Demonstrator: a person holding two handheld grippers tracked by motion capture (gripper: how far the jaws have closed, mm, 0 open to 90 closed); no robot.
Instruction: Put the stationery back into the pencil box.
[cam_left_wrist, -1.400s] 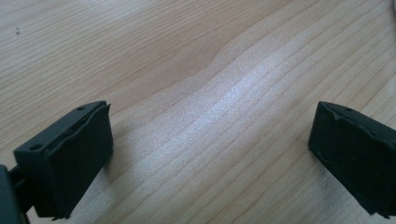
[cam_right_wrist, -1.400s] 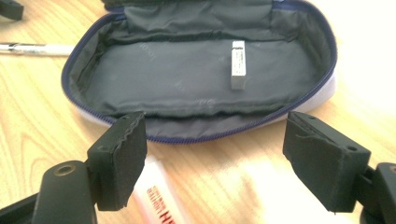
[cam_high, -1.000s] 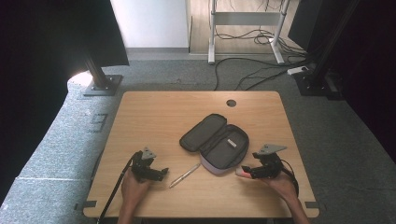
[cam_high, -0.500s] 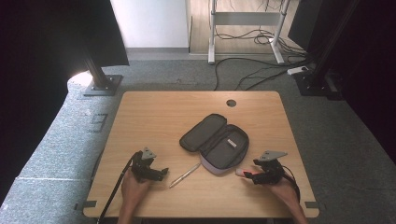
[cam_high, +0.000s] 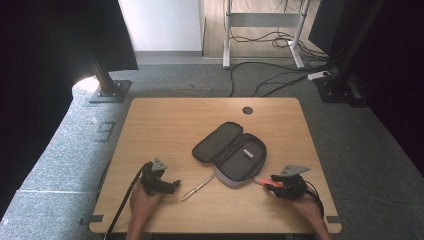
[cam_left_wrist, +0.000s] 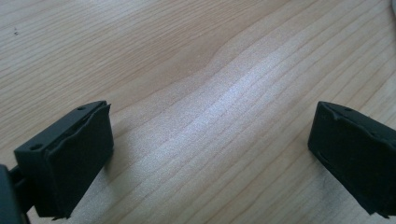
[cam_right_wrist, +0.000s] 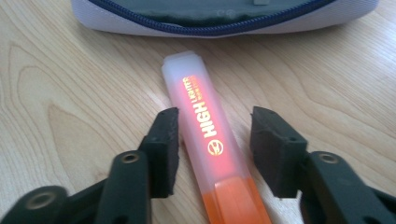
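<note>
Office or lab room: grey carpet floor (cam_high: 165, 75), wooden tabletop (cam_high: 170, 125) with cable hole (cam_high: 247, 110), desk frame (cam_high: 262, 20), loose cables (cam_high: 265, 80), and black curtains (cam_high: 50, 50).

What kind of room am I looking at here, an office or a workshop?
Most likely an office or lab corner set up for recording. A plain wooden desk with a cable hole stands on grey carpet, loose cables trail across the floor behind it, and dark curtains screen the sides.

Open case (cam_high: 231, 154) mid-table (cam_high: 165, 120); pen (cam_high: 198, 187) left of it, highlighter (cam_high: 264, 181) right.
</note>
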